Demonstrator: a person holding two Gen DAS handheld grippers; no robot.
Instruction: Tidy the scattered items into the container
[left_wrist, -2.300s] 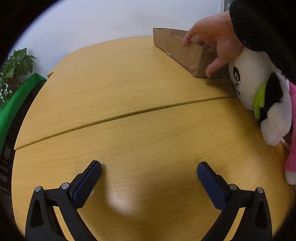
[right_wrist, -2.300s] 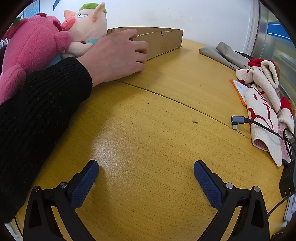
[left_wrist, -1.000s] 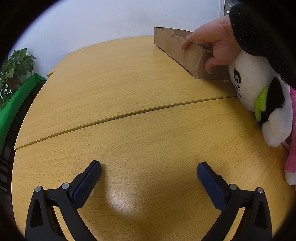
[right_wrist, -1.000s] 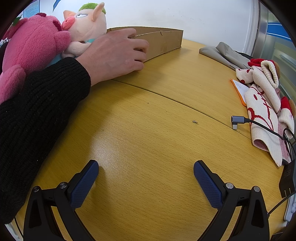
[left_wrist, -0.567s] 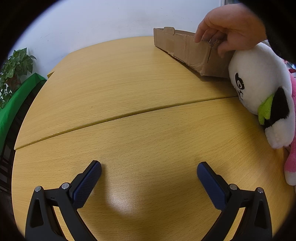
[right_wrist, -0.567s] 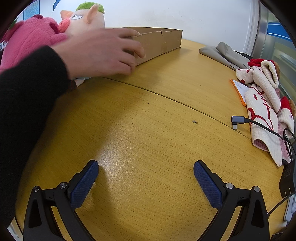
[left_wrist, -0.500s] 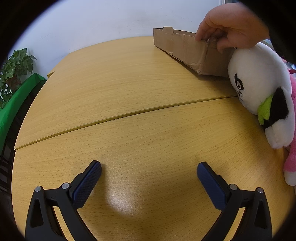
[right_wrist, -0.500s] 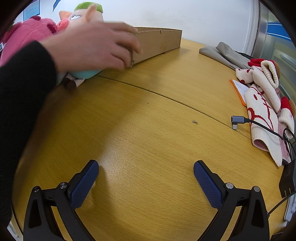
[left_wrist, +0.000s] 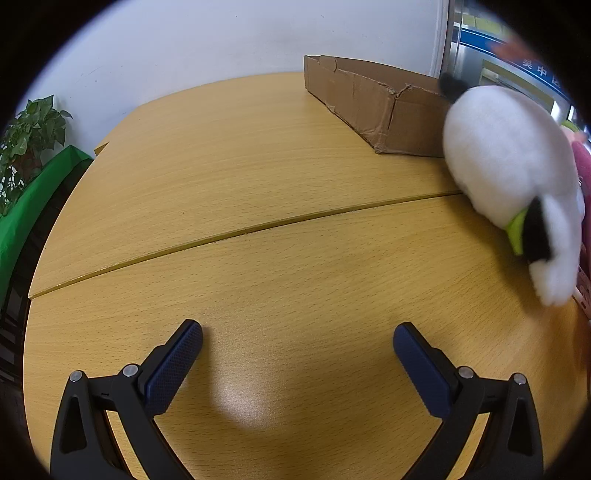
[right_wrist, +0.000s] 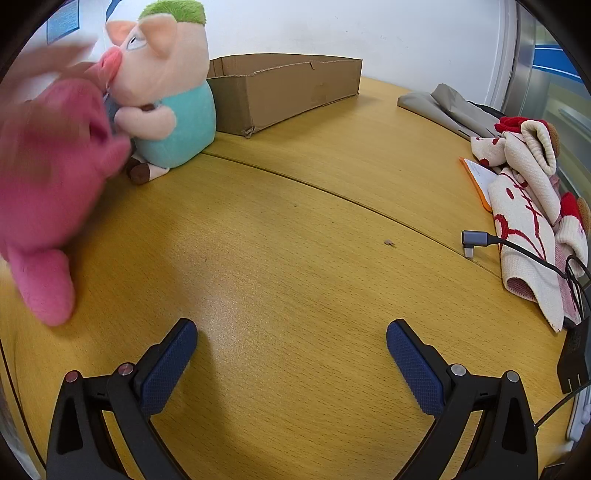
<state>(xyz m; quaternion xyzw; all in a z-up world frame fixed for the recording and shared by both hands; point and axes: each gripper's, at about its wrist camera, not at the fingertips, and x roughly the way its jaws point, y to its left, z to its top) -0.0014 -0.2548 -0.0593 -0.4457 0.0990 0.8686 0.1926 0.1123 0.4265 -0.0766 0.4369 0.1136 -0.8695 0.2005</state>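
Note:
A shallow cardboard box (left_wrist: 373, 101) stands at the far side of the wooden table; it also shows in the right wrist view (right_wrist: 284, 86). A white panda plush (left_wrist: 509, 177) lies at the right, just in front of the box. A pig plush (right_wrist: 166, 88) with green hair and teal shirt sits against the box. A pink plush (right_wrist: 51, 184), blurred, lies at the left. My left gripper (left_wrist: 297, 350) is open and empty above bare table. My right gripper (right_wrist: 291, 349) is open and empty, apart from all the toys.
A red-and-cream knitted cloth (right_wrist: 528, 218), an orange-edged booklet (right_wrist: 478, 177), a grey USB cable (right_wrist: 480, 240) and a folded grey cloth (right_wrist: 443, 107) lie at the right. A potted plant (left_wrist: 26, 144) and green cloth stand beyond the table's left edge.
The person's bare hand and black sleeve have left the box and gone out of view. The panda plush has shifted and the pink plush is blurred. Both grippers stayed still.

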